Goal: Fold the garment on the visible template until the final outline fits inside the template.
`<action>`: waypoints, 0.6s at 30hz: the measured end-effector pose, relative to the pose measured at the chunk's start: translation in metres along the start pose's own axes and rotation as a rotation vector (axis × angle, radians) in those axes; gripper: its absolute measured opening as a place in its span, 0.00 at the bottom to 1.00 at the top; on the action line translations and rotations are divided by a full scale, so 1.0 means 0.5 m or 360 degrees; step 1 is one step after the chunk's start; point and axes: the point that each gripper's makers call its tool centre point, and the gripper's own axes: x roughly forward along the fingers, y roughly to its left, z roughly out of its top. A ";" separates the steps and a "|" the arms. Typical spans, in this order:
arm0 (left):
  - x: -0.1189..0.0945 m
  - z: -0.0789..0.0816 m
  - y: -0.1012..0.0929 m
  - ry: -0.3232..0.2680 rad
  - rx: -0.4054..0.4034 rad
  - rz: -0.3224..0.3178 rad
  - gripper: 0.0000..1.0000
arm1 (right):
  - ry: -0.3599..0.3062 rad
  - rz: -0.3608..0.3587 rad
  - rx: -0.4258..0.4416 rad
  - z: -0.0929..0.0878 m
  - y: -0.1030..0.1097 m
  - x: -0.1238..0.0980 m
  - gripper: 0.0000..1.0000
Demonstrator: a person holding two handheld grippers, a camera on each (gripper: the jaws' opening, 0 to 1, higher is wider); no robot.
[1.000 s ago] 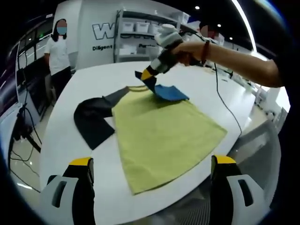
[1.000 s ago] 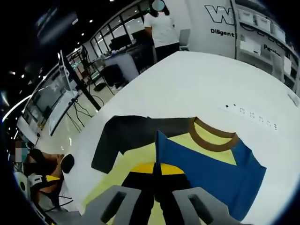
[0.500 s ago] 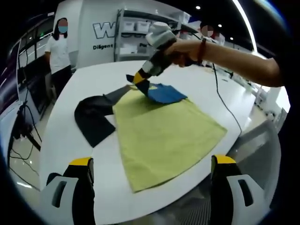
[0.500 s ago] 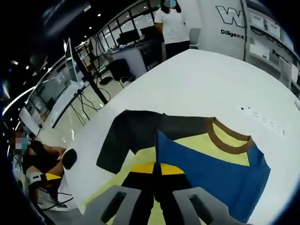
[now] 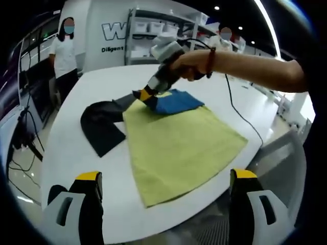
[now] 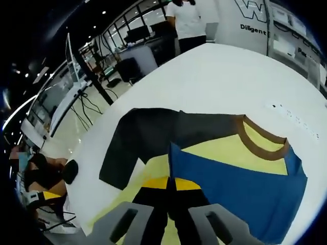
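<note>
1. My right gripper (image 6: 171, 185) was clamped on the blue sleeve (image 6: 240, 186), its black jaws pressed together over the cloth's pointed corner at 6 o'clock in the right gripper view.
2. My left gripper (image 5: 166, 176) stood with jaws wide apart, holding nothing, at 6 o'clock in the left gripper view.
3. The garment (image 5: 179, 145) lay flat on the smooth white table (image 5: 66, 153), a soft yellow-green body with a roughly rectangular outline.
4. Its dark grey sleeve (image 6: 135, 145) spread toward 10 o'clock from my right jaws.
5. A ribbed brown collar (image 6: 260, 140) curved at 2 o'clock.
6. A person (image 5: 64, 51) in white stood at 10 o'clock beyond the table.
</note>
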 end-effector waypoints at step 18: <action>0.018 -0.002 0.013 0.0034 -0.0007 -0.0023 0.99 | 0.0015 0.0078 0.0069 -0.016 0.010 0.062 0.04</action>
